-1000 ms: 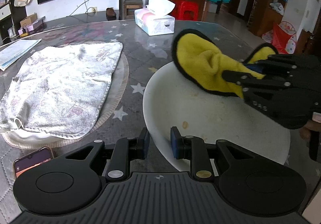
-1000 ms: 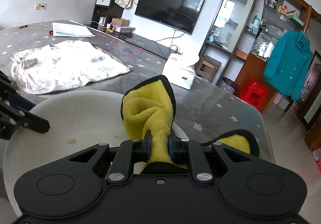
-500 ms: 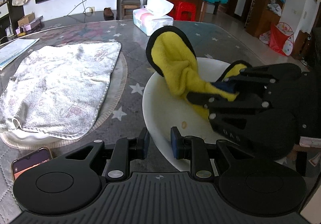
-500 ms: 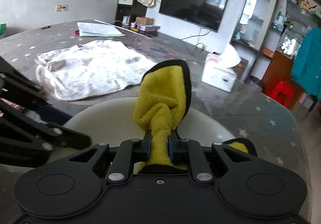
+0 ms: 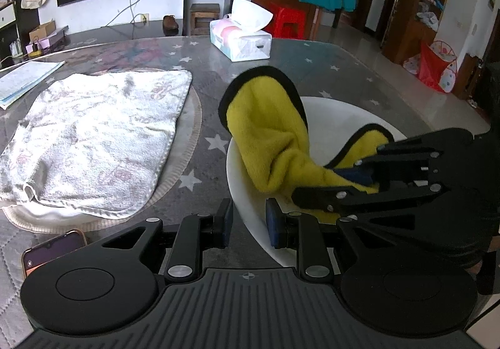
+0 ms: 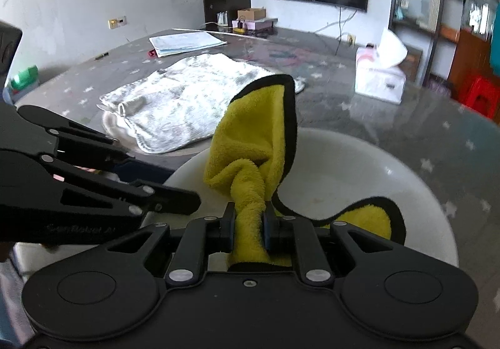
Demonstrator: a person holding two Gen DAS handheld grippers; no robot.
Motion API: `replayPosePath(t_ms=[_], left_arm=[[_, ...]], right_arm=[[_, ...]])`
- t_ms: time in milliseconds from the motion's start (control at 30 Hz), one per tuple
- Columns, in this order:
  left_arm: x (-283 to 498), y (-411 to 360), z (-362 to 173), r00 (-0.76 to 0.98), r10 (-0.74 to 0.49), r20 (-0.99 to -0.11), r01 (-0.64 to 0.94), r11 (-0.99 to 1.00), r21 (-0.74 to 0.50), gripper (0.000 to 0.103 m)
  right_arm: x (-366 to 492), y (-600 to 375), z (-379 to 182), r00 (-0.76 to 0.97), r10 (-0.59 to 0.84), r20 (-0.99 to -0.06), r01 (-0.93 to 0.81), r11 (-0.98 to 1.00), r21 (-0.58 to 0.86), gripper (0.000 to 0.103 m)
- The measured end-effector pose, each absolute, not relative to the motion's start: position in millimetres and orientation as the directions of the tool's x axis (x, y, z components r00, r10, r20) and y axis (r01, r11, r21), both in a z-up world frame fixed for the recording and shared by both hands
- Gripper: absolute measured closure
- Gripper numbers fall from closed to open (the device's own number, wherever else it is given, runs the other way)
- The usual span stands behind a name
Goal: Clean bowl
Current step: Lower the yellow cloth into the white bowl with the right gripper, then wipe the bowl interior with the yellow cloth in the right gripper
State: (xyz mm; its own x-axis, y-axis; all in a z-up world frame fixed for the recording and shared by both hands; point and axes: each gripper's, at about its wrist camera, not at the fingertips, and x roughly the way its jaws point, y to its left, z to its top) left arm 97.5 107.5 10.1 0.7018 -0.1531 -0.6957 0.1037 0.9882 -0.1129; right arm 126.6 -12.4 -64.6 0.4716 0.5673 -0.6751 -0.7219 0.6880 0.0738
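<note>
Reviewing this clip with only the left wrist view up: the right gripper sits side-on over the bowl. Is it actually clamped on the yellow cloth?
Observer: Yes. The right wrist view looks straight along the right gripper. Its pads press both sides of the yellow cloth, which is bunched into a twist between them.
Operator: That gripper blocks my lower right. What's behind it?
Observer: Mostly bare inside wall of the white bowl, with a loose black-edged flap of the cloth lying in it.
Operator: Anything past my left edge?
Observer: A green object by the edge of the table, too blurred to identify.
</note>
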Motion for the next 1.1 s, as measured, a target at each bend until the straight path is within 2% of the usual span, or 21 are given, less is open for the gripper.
replayPosePath(t_ms=[700, 1100], left_arm=[[97.7, 107.2, 9.7, 0.710, -0.153, -0.687, 0.107, 0.988, -0.110, 0.080], [92.1, 106.2, 11.5, 0.712, -0.149, -0.687, 0.108, 0.989, -0.103, 0.080]], right_arm=[[101.9, -36.0, -59.1, 0.314, 0.602, -0.734, -0.684, 0.680, 0.264, 0.085], [99.6, -63.5, -53.1, 0.326, 0.536, -0.779, -0.689, 0.699, 0.192, 0.086]])
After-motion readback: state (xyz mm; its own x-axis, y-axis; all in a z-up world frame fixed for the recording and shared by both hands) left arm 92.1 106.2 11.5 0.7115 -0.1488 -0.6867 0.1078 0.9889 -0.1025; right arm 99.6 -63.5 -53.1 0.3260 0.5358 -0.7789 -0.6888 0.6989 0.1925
